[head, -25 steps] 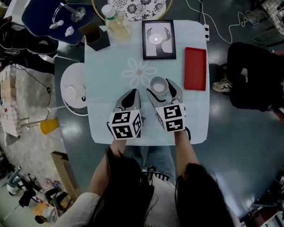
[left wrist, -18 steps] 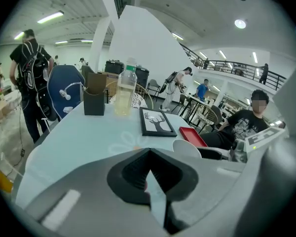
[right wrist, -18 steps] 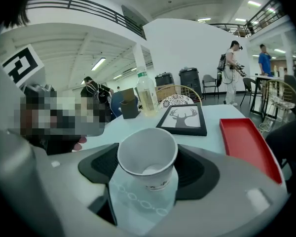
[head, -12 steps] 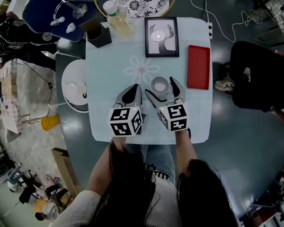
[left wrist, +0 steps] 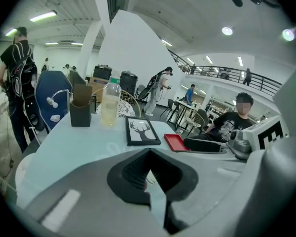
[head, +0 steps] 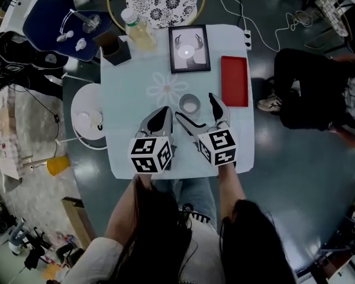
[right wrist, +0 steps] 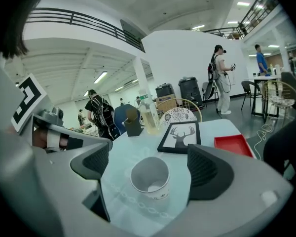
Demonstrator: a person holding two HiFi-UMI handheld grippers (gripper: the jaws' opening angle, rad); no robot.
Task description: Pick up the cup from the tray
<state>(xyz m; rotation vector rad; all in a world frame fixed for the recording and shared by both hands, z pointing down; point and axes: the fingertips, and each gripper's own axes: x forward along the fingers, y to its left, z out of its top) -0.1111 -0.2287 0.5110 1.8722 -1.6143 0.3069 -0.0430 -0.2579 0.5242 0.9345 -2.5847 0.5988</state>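
White cup (head: pixel 189 104) stands free between the jaws, just opened wide, of our right hand-held gripper (right wrist: pixel 150 166); we could knock it over with a jaw; left hand-held gripper (head: pixel 164 111) closed, empty

A white paper cup (head: pixel 189 104) stands upright on the table (head: pixel 130 99), apart from the red tray (head: pixel 234 80).

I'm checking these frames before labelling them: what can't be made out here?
Print on the white paper cup: right gripper view, too small, blurred.
Contents of the dark square holder: head view, too small.
Small items on the white round stand: head view, too small.
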